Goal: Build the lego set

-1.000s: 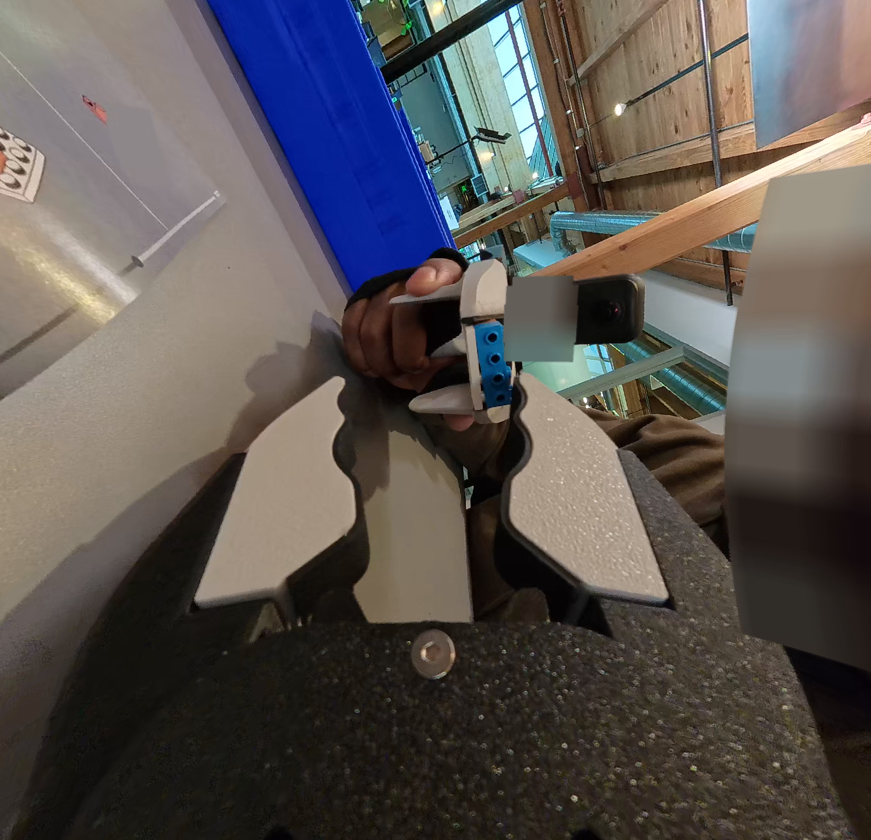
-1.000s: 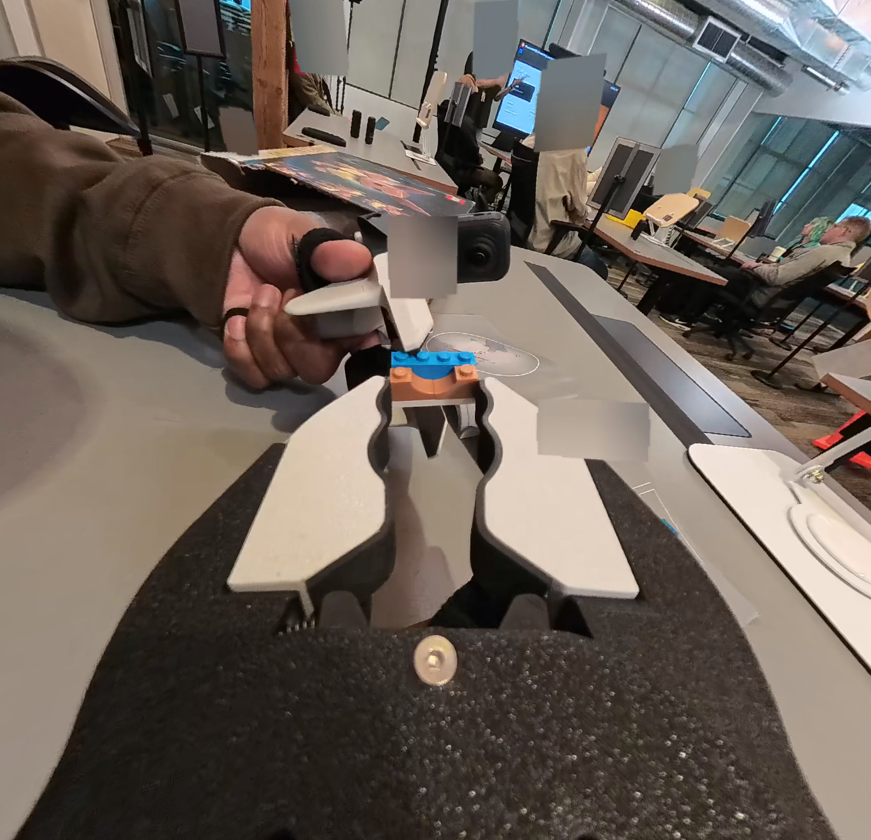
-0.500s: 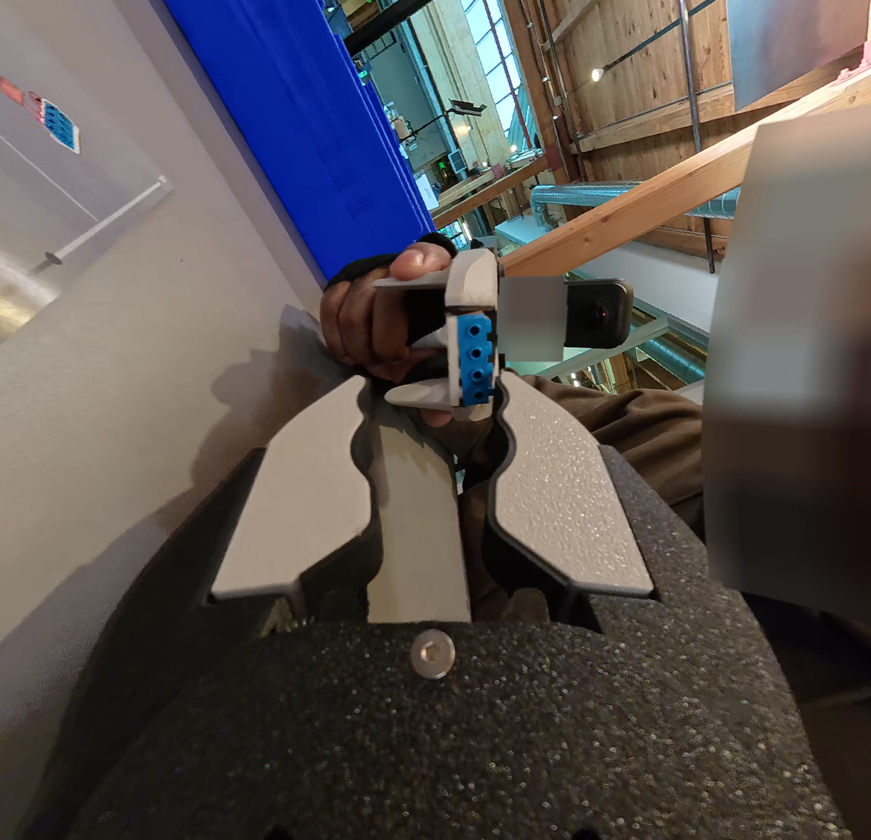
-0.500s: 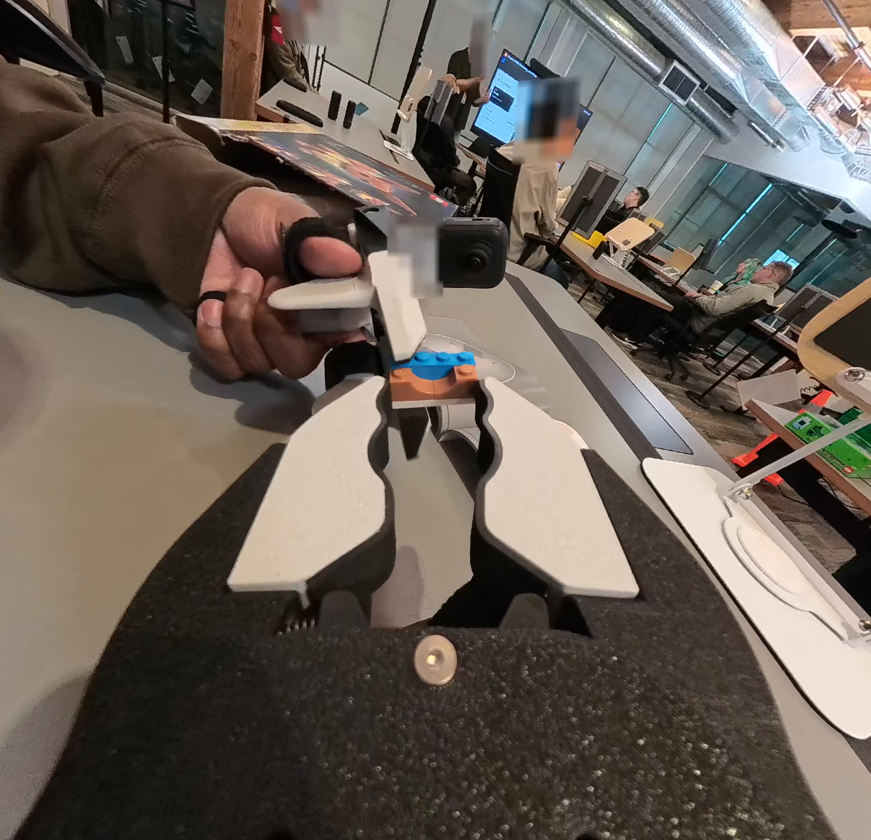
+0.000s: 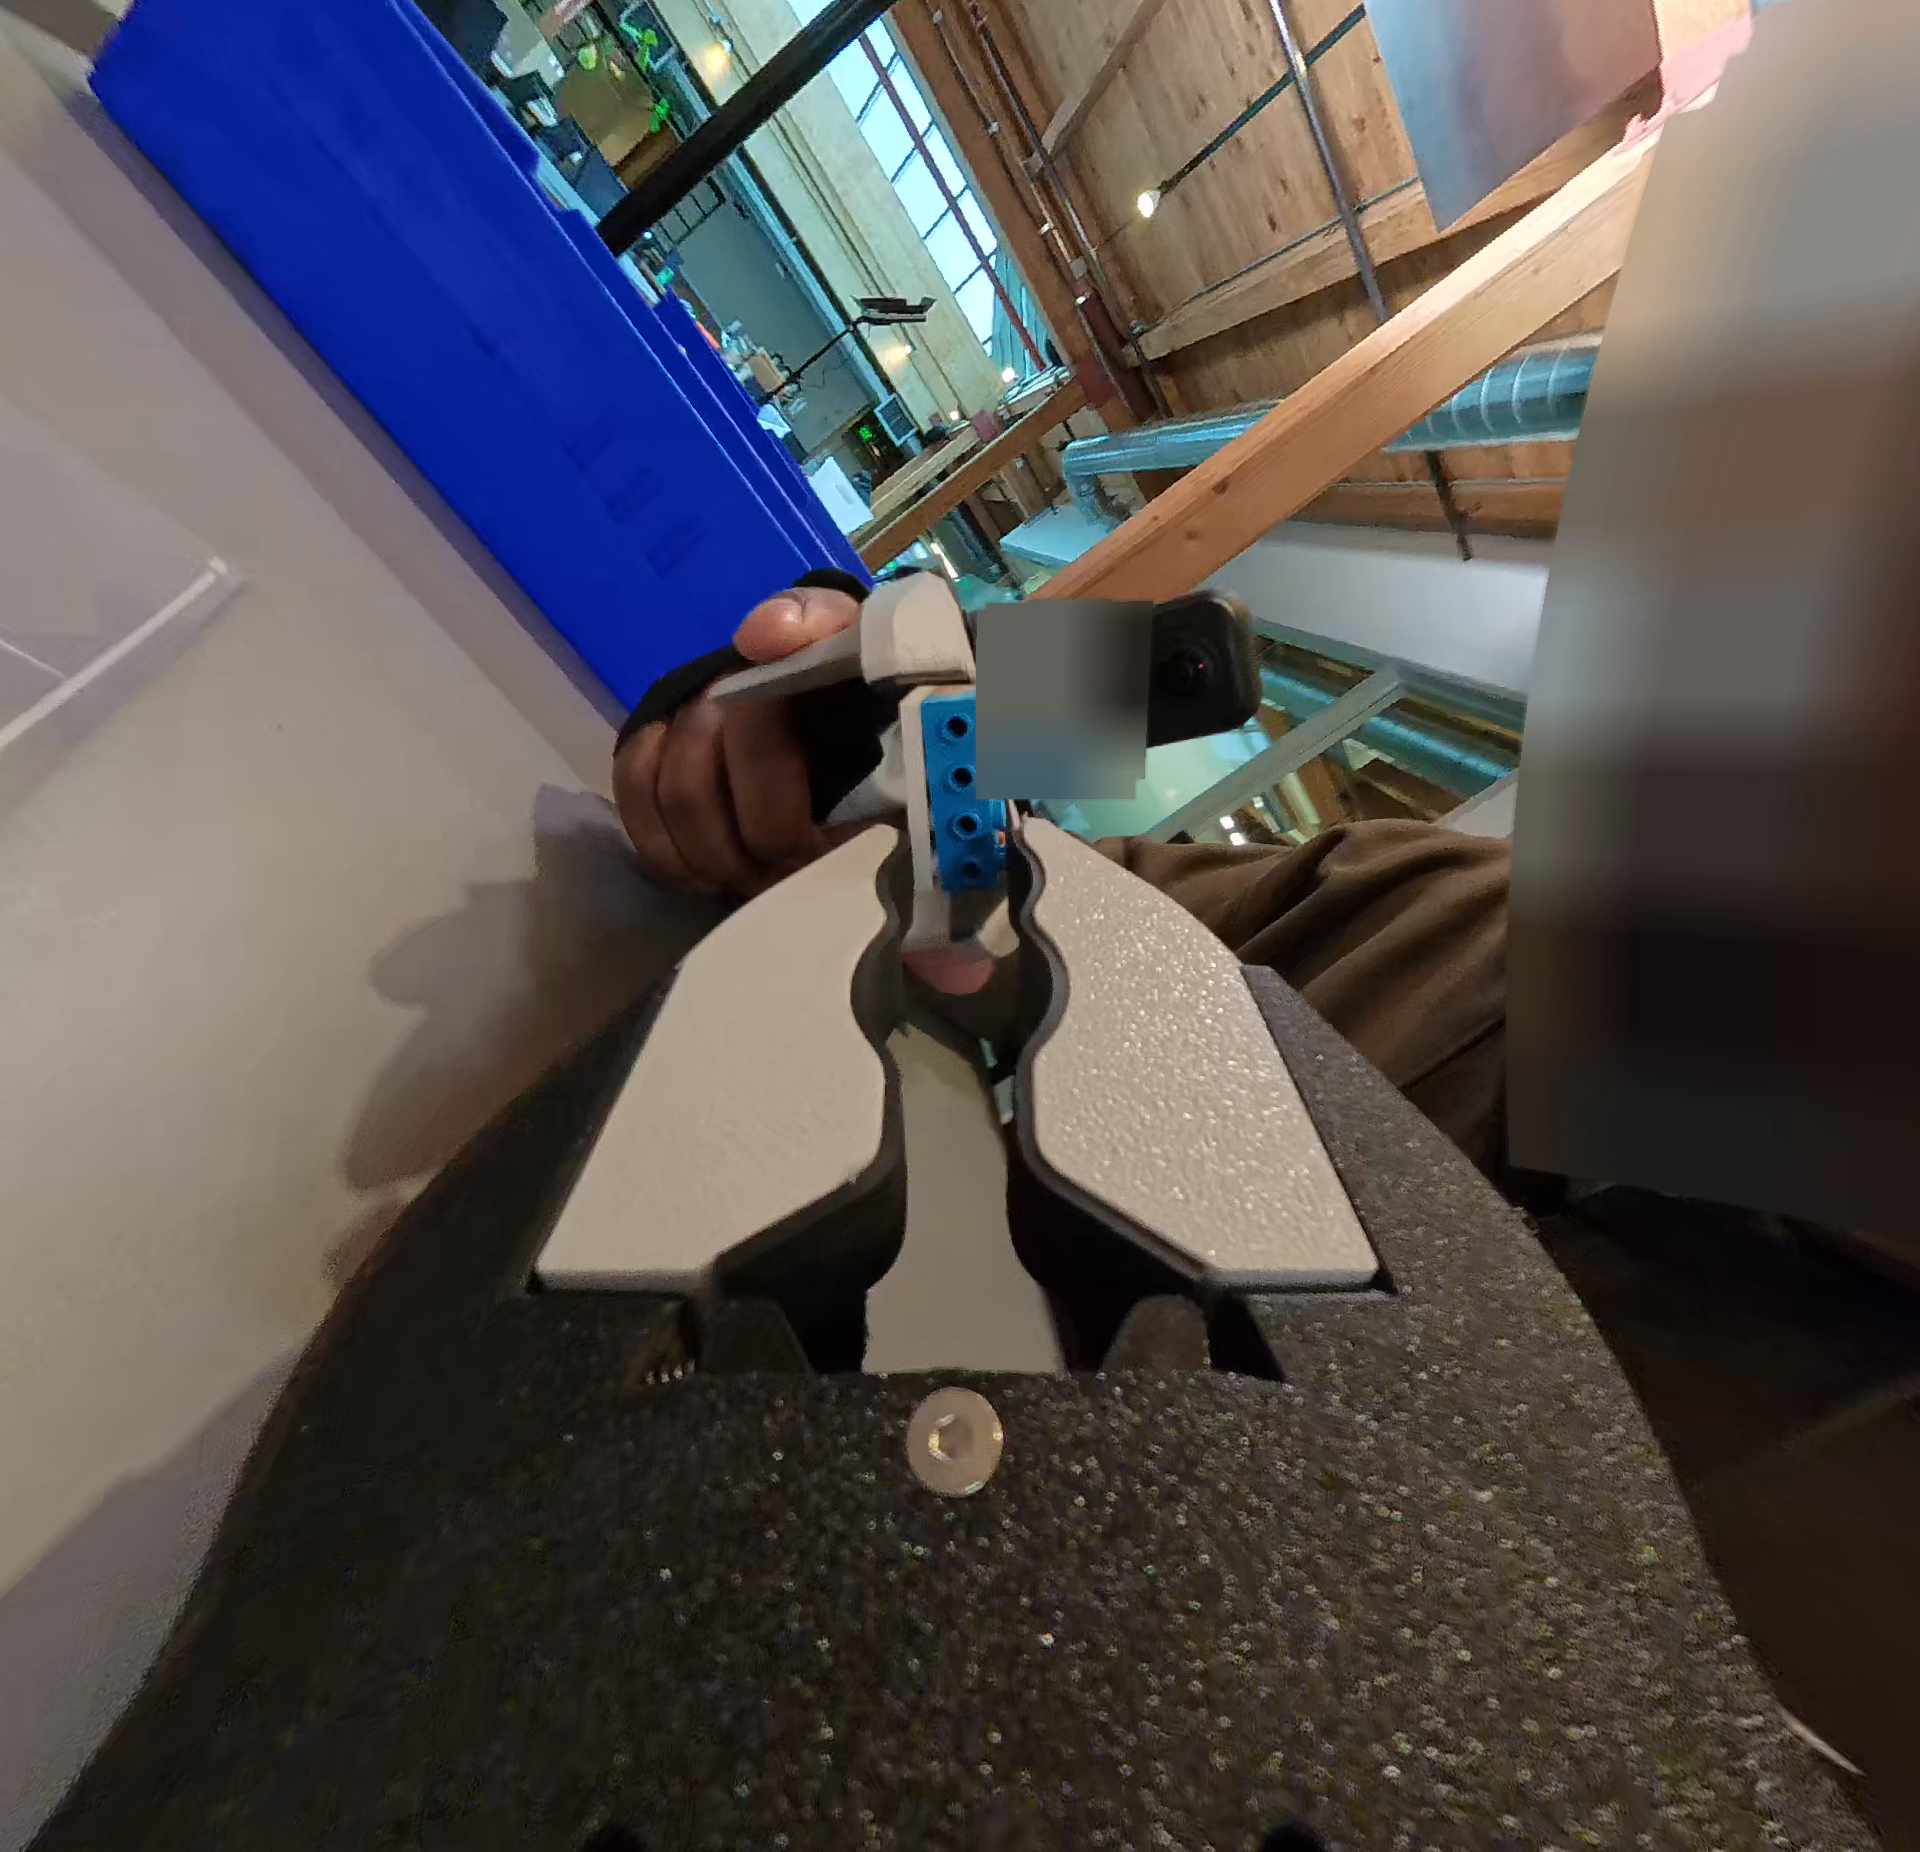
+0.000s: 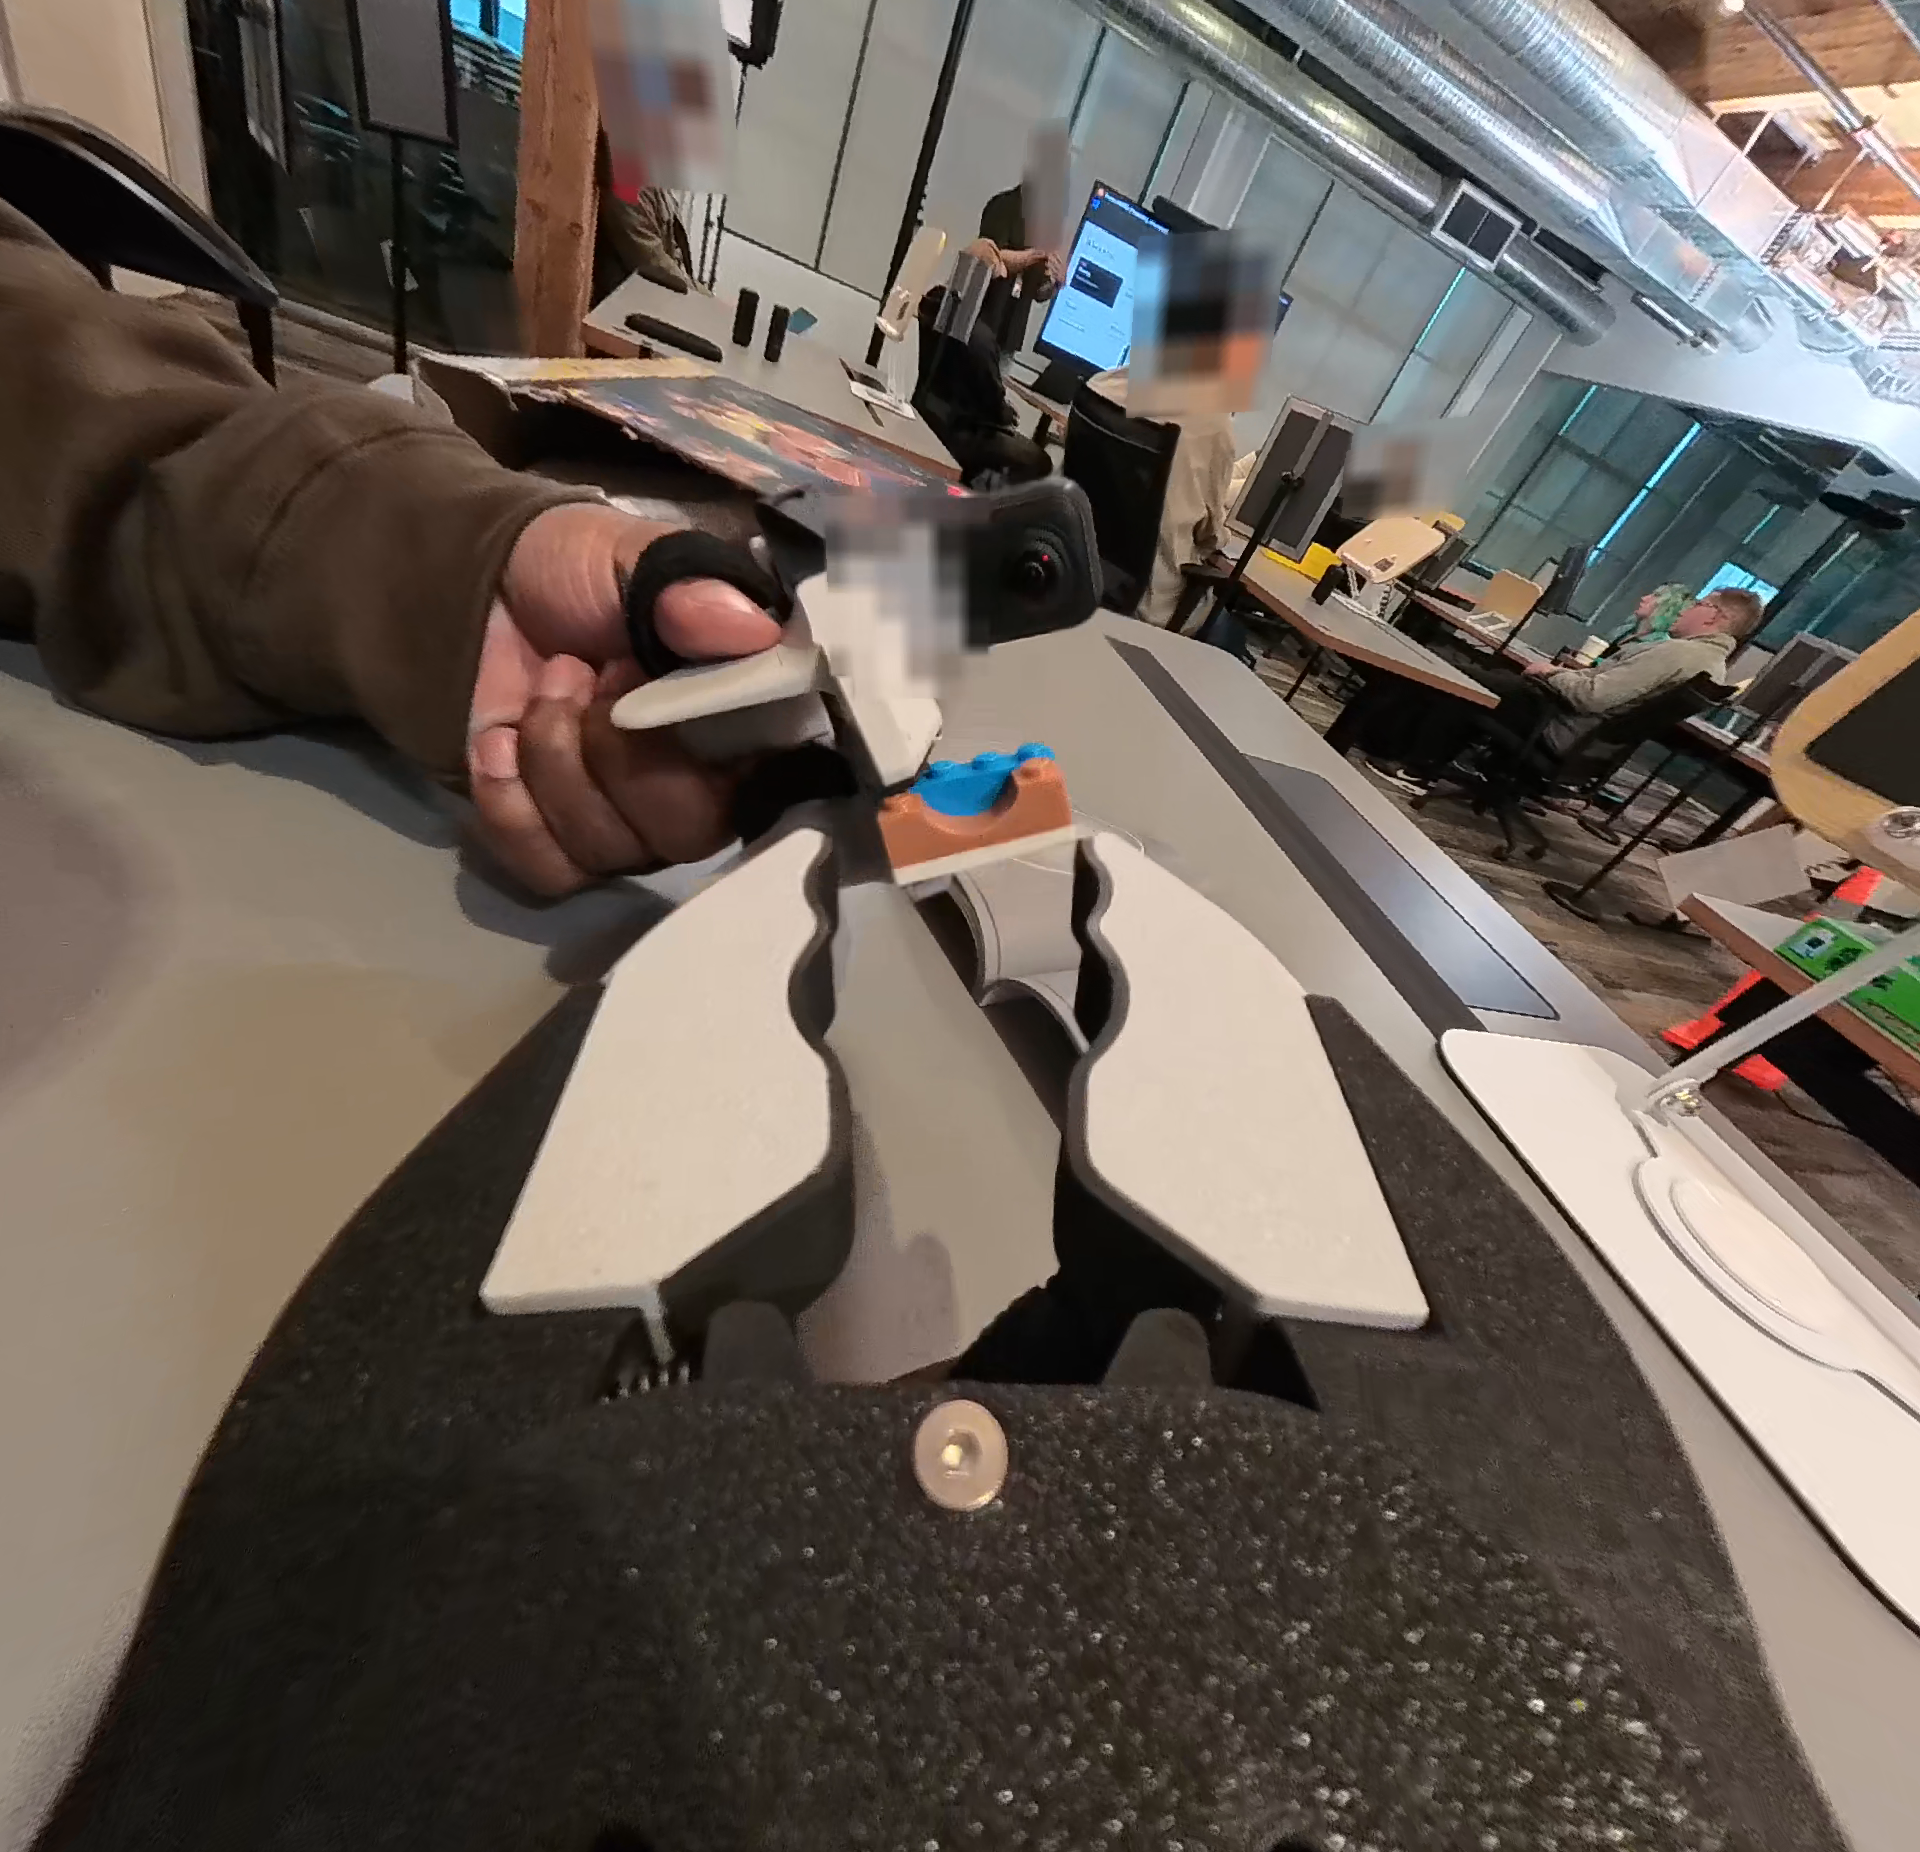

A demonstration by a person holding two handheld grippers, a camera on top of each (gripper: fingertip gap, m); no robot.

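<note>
**Left wrist view.** A blue bin fills the upper left of the frame. Only its outer wall shows, so what it holds is hidden. Below it runs the grey desk.

At centre the right hand holds the right tongs, which point back at the lens. They have the lego piece clamped end to end. From here the piece is a blue brick face with a row of round holes and a thin white plate along its left edge.

The left tongs are drawn narrow, with their tips close on either side of the piece's lower end. I cannot tell whether they pinch it or merely flank it.

A grey patch covers part of the right tongs, and another covers the right edge of the frame.

**Right wrist view.** The piece sits at centre, raised above the desk and tilted. Its layers are plain here: blue on top, orange-brown beneath, and the white plate at the bottom.

The right tongs' tips stand at its two ends. The left hand, in a brown sleeve, brings the left tongs in from the left. One finger lies on the blue top and a grey one curves under the plate.

Behind the hand lies a printed cardboard box, whose inside is out of sight. A white board is cut off at the right edge.
</note>
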